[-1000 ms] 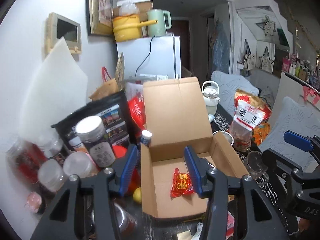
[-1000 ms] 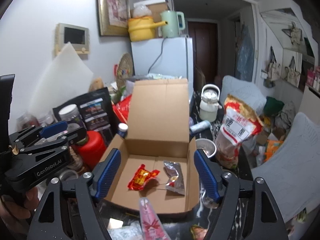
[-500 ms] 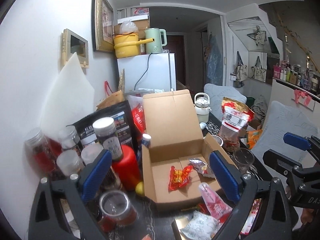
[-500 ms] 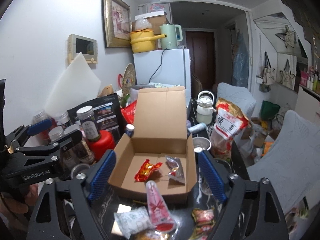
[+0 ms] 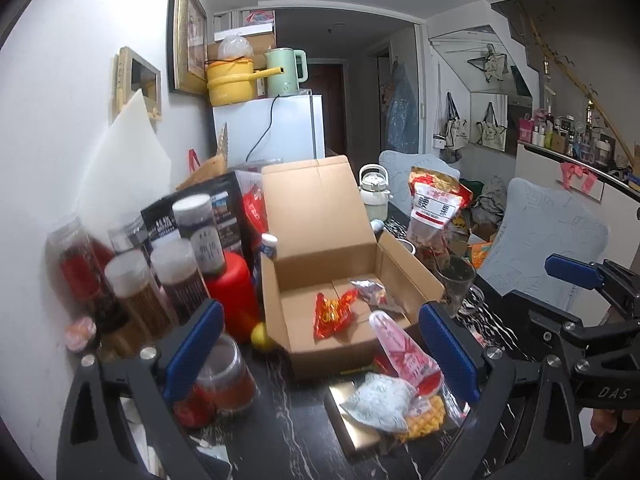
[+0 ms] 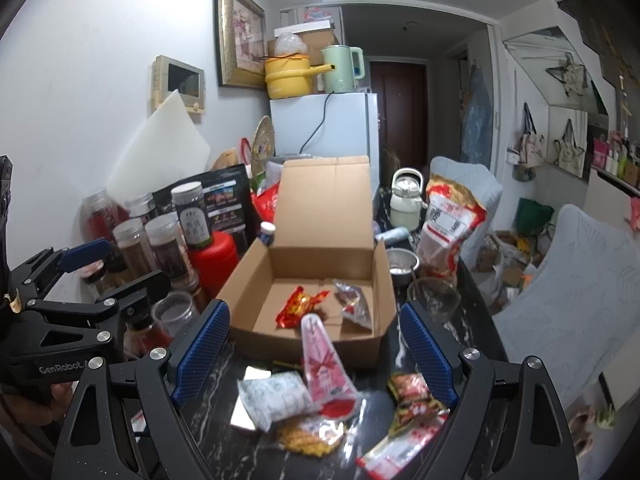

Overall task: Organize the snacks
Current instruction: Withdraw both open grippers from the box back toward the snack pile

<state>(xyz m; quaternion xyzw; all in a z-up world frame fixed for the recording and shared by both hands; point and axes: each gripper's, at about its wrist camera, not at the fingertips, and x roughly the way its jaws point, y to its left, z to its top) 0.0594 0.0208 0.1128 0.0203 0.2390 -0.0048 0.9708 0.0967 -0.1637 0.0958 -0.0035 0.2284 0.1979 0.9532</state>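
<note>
Between picks: both left gripper [image 5: 320, 354] and right gripper [image 6: 316, 356] jaws wide open, empty, cardboard box [image 6: 362, 344] holds two packets; next grab pink packet [image 6: 320, 364] at lower centre.

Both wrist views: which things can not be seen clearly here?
- Cardboard box: its near floor, right wrist view, is hidden by the front wall.
- Pink packet: print too blurred to read.
- Jars, left wrist view: labels smeared.
- Red-and-white packet: lower end hidden by the right gripper's frame.
</note>
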